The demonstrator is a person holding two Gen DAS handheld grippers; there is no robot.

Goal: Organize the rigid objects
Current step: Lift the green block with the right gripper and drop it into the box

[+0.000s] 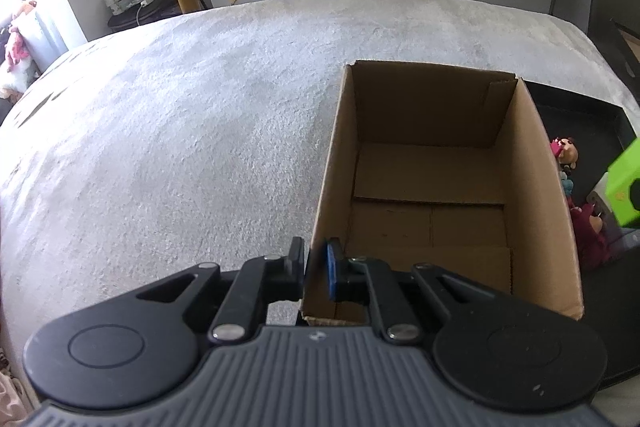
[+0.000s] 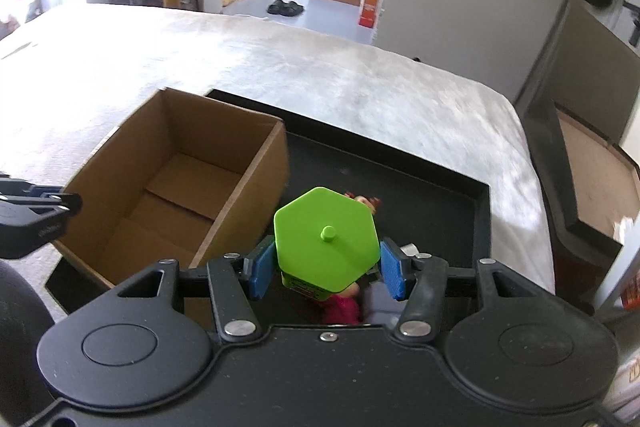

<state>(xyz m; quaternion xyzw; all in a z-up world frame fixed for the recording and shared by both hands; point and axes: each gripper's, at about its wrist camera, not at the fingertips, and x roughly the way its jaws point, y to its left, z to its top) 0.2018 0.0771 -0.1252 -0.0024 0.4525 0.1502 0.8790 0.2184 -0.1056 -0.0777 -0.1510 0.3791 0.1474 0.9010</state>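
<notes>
An open, empty cardboard box (image 1: 432,195) stands on the grey carpet beside a black tray (image 2: 400,163). My left gripper (image 1: 314,267) is shut on the box's near-left wall, one finger outside, one inside. It also shows at the left edge of the right wrist view (image 2: 60,205). My right gripper (image 2: 326,269) is shut on a green hexagonal container (image 2: 326,239) and holds it above the tray. The container also shows in the left wrist view (image 1: 624,187). Small figurines (image 1: 564,151) lie in the tray under it.
The box (image 2: 176,183) sits partly over the tray's left edge. A pink plush toy (image 2: 342,309) and a grey item lie in the tray below my right gripper. Carpet (image 1: 180,127) spreads to the left and beyond. A framed board (image 2: 592,179) leans at the right.
</notes>
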